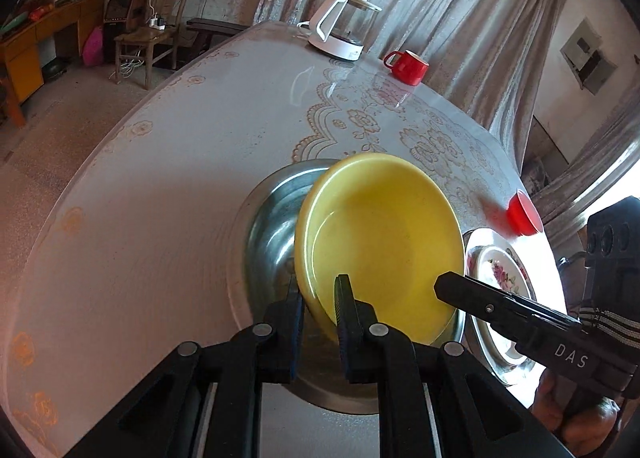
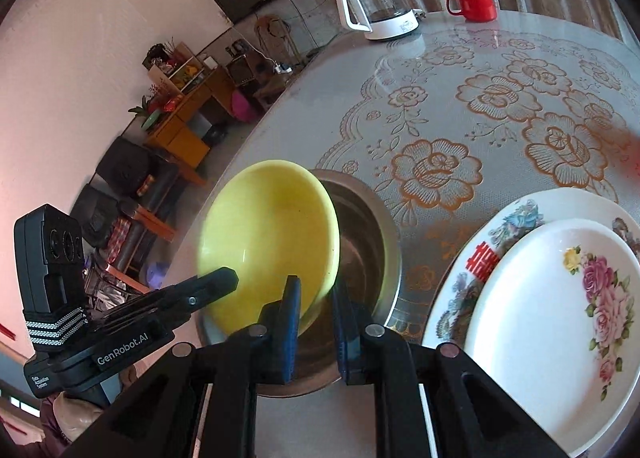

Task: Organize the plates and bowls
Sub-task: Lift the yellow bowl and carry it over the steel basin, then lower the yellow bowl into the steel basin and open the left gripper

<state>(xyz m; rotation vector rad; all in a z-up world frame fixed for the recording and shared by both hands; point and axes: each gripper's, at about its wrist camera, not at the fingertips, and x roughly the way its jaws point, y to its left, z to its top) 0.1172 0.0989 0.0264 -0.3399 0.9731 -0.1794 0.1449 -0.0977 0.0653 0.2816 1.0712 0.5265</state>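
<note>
Left wrist view: my left gripper point(image 1: 318, 300) fingers pinch the yellow bowl's point(image 1: 384, 242) near rim, tilting it over the steel basin point(image 1: 272, 226).
Right gripper point(image 2: 316, 298): my fingers clamp the opposite rim, sharing the bowl's weight.

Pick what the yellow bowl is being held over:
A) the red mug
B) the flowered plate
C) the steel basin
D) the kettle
C: the yellow bowl, pinched at its rim by the left gripper, sits tilted above the steel basin. The flowered plate lies off to one side, and the red mug and kettle stand far back.
</note>
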